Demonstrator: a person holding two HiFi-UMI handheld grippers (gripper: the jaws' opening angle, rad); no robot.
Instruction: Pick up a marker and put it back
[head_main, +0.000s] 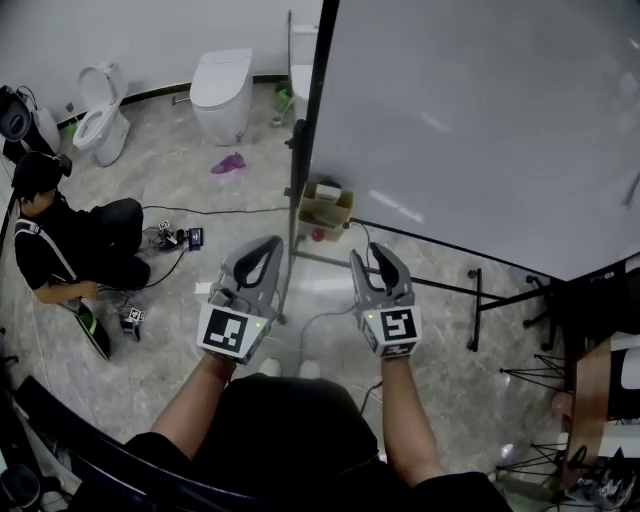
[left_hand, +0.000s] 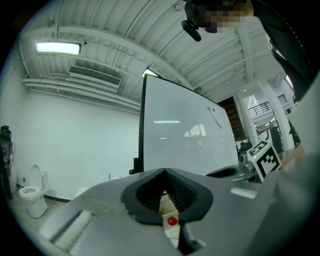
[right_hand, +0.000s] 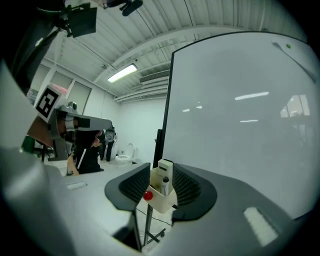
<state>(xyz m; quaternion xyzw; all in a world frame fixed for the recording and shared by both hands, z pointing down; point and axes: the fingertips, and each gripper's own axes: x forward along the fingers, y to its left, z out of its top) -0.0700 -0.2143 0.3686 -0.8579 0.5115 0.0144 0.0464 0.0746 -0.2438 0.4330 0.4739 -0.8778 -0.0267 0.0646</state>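
A beige holder box (head_main: 326, 207) hangs at the whiteboard's (head_main: 480, 120) lower left corner, with a red knob (head_main: 318, 236) on its front. In the right gripper view a dark-capped marker (right_hand: 165, 182) stands upright in this holder box (right_hand: 161, 196). My right gripper (right_hand: 160, 172) is open, and the box shows through its gap from some way ahead, with nothing touching the pads. In the head view the right gripper (head_main: 381, 257) sits short of the box, to its right. My left gripper (head_main: 268, 247) is lower left of the box, its tips (left_hand: 164, 171) meeting, with nothing held.
A person (head_main: 70, 240) sits on the floor at left among cables and small devices. Two toilets (head_main: 222, 92) (head_main: 100, 112) stand at the back. The whiteboard's stand legs (head_main: 476, 312) cross the floor ahead. A wooden table (head_main: 592, 400) is at the right edge.
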